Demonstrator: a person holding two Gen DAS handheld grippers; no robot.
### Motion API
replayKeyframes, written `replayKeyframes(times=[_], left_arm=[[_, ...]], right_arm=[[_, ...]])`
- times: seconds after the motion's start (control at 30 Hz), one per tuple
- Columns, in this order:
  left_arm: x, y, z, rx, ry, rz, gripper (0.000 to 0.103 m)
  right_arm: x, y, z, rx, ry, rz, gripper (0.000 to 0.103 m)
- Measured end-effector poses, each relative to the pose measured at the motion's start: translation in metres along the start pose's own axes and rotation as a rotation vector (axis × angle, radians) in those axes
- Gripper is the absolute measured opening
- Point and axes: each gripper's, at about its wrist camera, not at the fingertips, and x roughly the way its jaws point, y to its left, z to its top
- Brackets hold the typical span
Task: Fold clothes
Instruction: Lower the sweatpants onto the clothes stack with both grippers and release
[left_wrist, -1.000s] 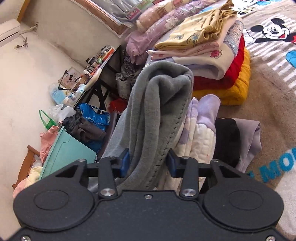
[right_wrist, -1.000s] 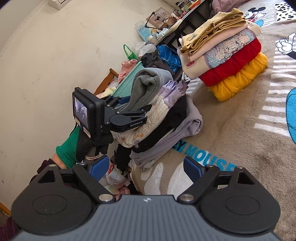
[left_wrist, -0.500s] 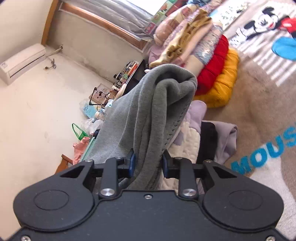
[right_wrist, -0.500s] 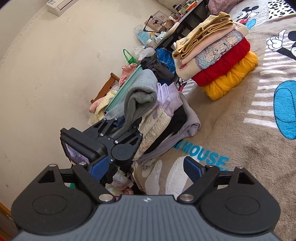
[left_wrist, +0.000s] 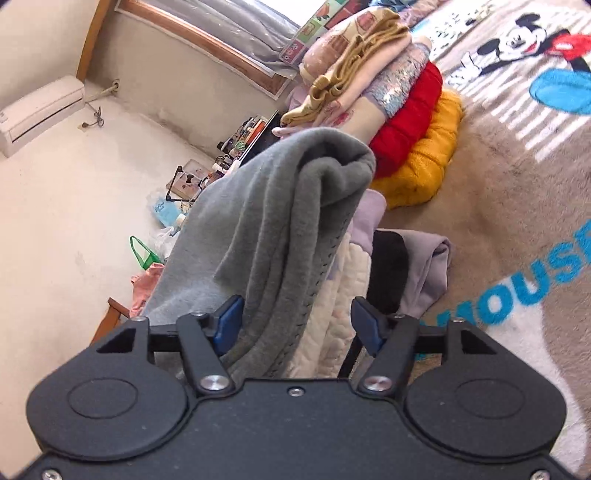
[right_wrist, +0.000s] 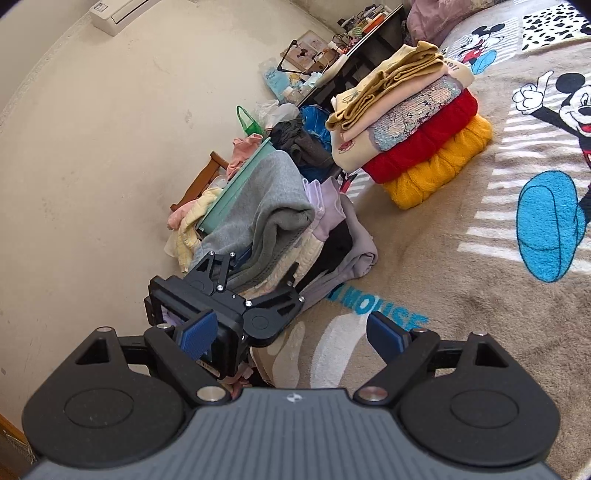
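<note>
Resting: grey garment (left_wrist: 288, 229) is bunched and draped over the top of the unfolded heap (right_wrist: 325, 236), which lies on the Mickey Mouse blanket (right_wrist: 461, 280).
Landmark: unfolded heap, made of a cream quilted piece, lilac fabric, a black piece and a mauve piece.
Left claw: left gripper (left_wrist: 295, 325) has its jaws spread wide; the grey garment hangs between them, against the left blue pad (left_wrist: 229, 323) and apart from the right one, so it is released rather than pinched.
Left claw from the other camera: left gripper (right_wrist: 258, 273) sits at the near edge of the unfolded heap, with grey cloth running between its fingers.
Right claw: right gripper (right_wrist: 291, 332) is spread open and holds nothing; it hovers on the near side of the unfolded heap, above the blanket.
Folded stack (right_wrist: 417, 122): beyond the unfolded heap on the same blanket, well apart from it; yellow knit at the bottom, then red, a sequinned piece, cream, and tan on top.
Teal bin (right_wrist: 236, 184): just behind the unfolded heap, towards the wall.
Desk (right_wrist: 362, 48): far beyond the unfolded heap, cluttered with small items.
</note>
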Motion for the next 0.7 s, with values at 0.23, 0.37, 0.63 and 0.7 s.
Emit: replayKeyframes(times=[0.23,0.37,0.63,0.7], left_arm=[[-0.047,0.031,-0.002,-0.271,-0.010,-0.015,0.065],[-0.087,0.051,-0.023,-0.511,0.021,-0.063,0.065],[-0.150,0.100,-0.042,-0.915,-0.017,-0.184,0.089],[-0.146,0.106,-0.033,-0.876,-0.080,-0.141,0.091]], right_arm=[[-0.005,0.031,0.004,-0.153,-0.019,-0.073,0.094],[-0.009,0.054,0.003,-0.232,-0.038,-0.145,0.103],[-0.004,0.112,-0.005,-0.359,-0.004,-0.236,0.103],[-0.007,0.120,-0.008,-0.353,-0.004,-0.221,0.103]])
